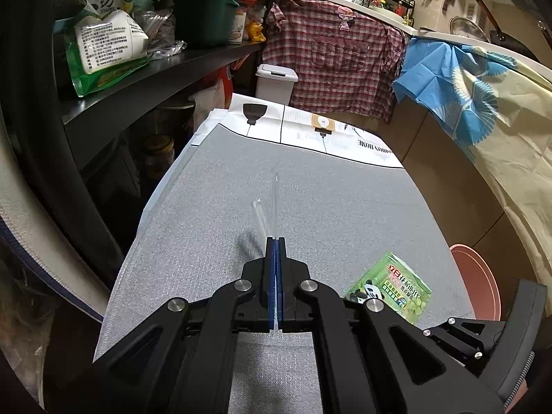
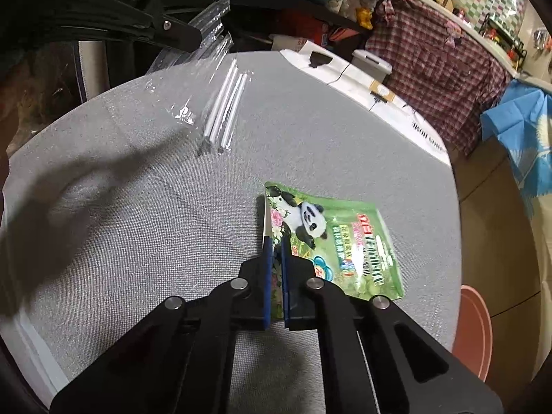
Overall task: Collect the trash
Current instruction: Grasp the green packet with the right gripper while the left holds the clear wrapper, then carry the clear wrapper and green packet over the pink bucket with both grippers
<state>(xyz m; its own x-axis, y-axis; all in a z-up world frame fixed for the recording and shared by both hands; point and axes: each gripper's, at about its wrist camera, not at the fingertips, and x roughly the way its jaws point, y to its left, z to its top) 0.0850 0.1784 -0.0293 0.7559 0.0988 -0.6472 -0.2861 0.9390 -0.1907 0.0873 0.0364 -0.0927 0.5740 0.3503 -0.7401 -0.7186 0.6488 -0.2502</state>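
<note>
A green pouch with a panda picture point(image 2: 331, 238) lies on the grey table point(image 2: 165, 214). My right gripper point(image 2: 275, 241) is shut on the pouch's near left edge. In the left wrist view the same pouch point(image 1: 393, 286) shows low at the right. My left gripper point(image 1: 276, 239) is shut on a clear plastic wrapper point(image 1: 267, 207) that sticks out ahead of the blue pads. From the right wrist view that wrapper point(image 2: 193, 79) hangs from the left gripper at the upper left, above the cloth. Its lower end seems to carry three white sticks point(image 2: 224, 110).
A white lidded bin point(image 1: 276, 81) stands past the table's far end. A pink round basin point(image 2: 474, 331) sits low on the floor to the right. Dark shelves with bags point(image 1: 103, 45) run along the left. Checked and blue cloths point(image 1: 338, 55) hang from the counter behind.
</note>
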